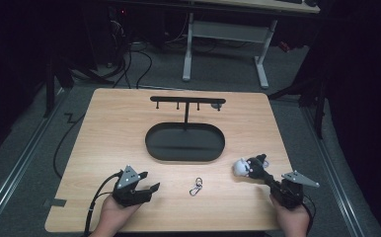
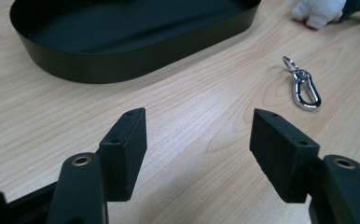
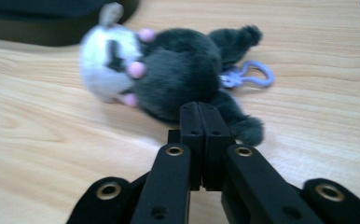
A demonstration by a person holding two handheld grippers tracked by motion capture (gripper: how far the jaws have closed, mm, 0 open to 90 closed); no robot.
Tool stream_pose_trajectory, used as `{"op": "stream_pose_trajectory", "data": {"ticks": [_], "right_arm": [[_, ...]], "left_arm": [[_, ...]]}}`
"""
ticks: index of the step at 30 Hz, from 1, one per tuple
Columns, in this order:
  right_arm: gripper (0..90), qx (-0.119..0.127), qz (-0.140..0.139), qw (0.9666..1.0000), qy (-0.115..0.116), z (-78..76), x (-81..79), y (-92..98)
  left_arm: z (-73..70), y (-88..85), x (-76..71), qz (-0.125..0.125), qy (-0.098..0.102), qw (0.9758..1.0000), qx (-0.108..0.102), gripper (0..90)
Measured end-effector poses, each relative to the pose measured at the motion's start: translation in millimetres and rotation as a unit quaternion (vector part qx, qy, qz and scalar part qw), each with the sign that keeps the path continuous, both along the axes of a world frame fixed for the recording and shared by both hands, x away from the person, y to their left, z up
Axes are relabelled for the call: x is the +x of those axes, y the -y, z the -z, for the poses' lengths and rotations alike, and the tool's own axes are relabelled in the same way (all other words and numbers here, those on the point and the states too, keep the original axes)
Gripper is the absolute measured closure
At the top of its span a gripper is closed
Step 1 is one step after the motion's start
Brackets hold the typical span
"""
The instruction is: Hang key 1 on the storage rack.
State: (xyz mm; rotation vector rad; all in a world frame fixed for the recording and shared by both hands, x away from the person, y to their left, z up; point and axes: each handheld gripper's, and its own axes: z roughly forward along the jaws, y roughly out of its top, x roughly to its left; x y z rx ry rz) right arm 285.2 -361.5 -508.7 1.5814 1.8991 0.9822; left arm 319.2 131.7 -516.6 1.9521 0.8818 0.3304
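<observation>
No readable text, labels, brand names, numbers or signs appear anywhere in these views. The wooden table (image 1: pixel 109 128), centre of the high view, is unmarked, and the black tray (image 1: pixel 184 142) on it is plain.

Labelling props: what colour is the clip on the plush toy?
Light purple. The clip on the plush toy shows best in the right gripper view.

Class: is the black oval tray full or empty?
Empty. The black oval tray shows a bare dark floor in the high view; nothing lies inside.
</observation>
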Motion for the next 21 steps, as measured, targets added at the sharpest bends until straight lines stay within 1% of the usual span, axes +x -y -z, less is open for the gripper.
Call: {"op": "stream_pose_trajectory", "data": {"ticks": [1,2,3,4,6,7,9,10,11,12,13,14,16,17,18,21], "right_arm": [[90.0,-0.010,0.005,0.9999,-0.011,2.2,7.6,1.8],[90.0,-0.010,0.005,0.9999,-0.011,2.2,7.6,1.8],[90.0,-0.013,0.008,0.9998,-0.015,3.2,11.3,2.6],[90.0,-0.021,0.014,0.9995,-0.020,5.0,19.0,5.6],[89.8,-0.023,0.021,0.9993,-0.021,6.9,26.2,8.7],[89.8,-0.023,0.021,0.9993,-0.021,6.9,26.2,8.7],[89.5,-0.025,0.023,0.9992,-0.022,8.6,33.6,10.5],[89.5,-0.025,0.020,0.9992,-0.023,9.1,40.9,11.0],[89.5,-0.022,0.019,0.9993,-0.022,9.1,43.5,10.5],[89.5,-0.022,0.014,0.9994,-0.022,8.7,48.0,8.8],[89.5,-0.022,0.014,0.9994,-0.022,8.7,48.0,8.8],[89.5,-0.024,0.007,0.9995,-0.019,8.5,51.6,6.9],[89.5,-0.018,-0.009,0.9997,-0.015,9.2,57.5,1.4],[89.1,-0.016,-0.019,0.9995,-0.017,10.5,60.8,-2.5],[88.0,-0.020,-0.037,0.9990,-0.018,11.4,64.8,-10.4],[87.5,-0.026,-0.046,0.9985,-0.012,9.3,67.0,-17.9]], "left_arm": [[-0.3,-1.7,-1.4,-0.003,0.001,1.0000,0.001,37.6],[-0.4,-3.3,-3.1,-0.005,0.001,1.0000,-0.001,37.6],[-0.6,-5.3,-4.9,-0.008,0.002,1.0000,-0.001,37.6],[-1.0,-7.6,-6.9,-0.010,0.003,0.9999,0.000,37.6],[-1.6,-12.9,-10.4,-0.015,0.004,0.9999,0.000,37.7],[-1.8,-15.5,-12.0,-0.019,0.004,0.9998,-0.001,37.7],[-1.7,-21.3,-14.9,-0.025,0.004,0.9997,-0.001,37.6],[-0.8,-26.2,-17.6,-0.031,0.003,0.9995,-0.002,37.7],[-0.2,-29.6,-19.5,-0.036,0.002,0.9993,-0.001,37.7],[0.1,-32.2,-21.1,-0.040,0.003,0.9992,0.002,37.7],[0.1,-32.2,-21.1,-0.040,0.003,0.9992,0.002,37.7],[0.2,-35.4,-23.0,-0.044,0.002,0.9990,0.002,37.7],[-0.2,-39.8,-25.5,-0.050,0.002,0.9987,-0.002,37.8],[-0.4,-41.2,-26.4,-0.051,0.002,0.9987,-0.003,37.9],[-0.4,-43.5,-27.8,-0.053,0.002,0.9986,-0.005,38.0],[-0.2,-44.0,-29.0,-0.052,0.001,0.9986,-0.005,38.1]]}}
